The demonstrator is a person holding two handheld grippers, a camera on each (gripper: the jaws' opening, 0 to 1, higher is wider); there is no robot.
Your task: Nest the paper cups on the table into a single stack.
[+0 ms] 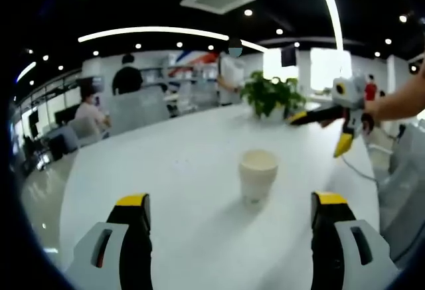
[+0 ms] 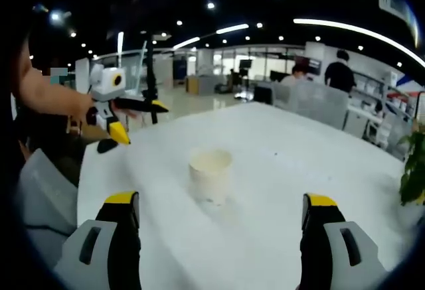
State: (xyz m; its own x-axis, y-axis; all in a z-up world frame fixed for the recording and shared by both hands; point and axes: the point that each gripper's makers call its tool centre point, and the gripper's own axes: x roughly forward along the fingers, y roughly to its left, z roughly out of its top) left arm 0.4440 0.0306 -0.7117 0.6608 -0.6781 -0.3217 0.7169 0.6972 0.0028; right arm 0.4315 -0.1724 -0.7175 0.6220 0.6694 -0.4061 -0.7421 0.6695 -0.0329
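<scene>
A white paper cup (image 1: 257, 174) stands upright, mouth up, near the middle of the long white table (image 1: 166, 170). My left gripper (image 1: 230, 204) is open, with its yellow-tipped jaws wide apart just short of the cup and nothing between them. From the opposite side, my right gripper (image 2: 220, 204) is also open and faces the same cup (image 2: 210, 170). Each gripper shows in the other's view, hand-held above the table edge with jaws spread: the right gripper (image 1: 322, 131) and the left gripper (image 2: 138, 120).
A potted green plant (image 1: 271, 96) stands on the table beyond the cup. Grey chairs (image 2: 40, 197) line the table edge. People sit and stand at desks past the table's far end (image 1: 126, 77).
</scene>
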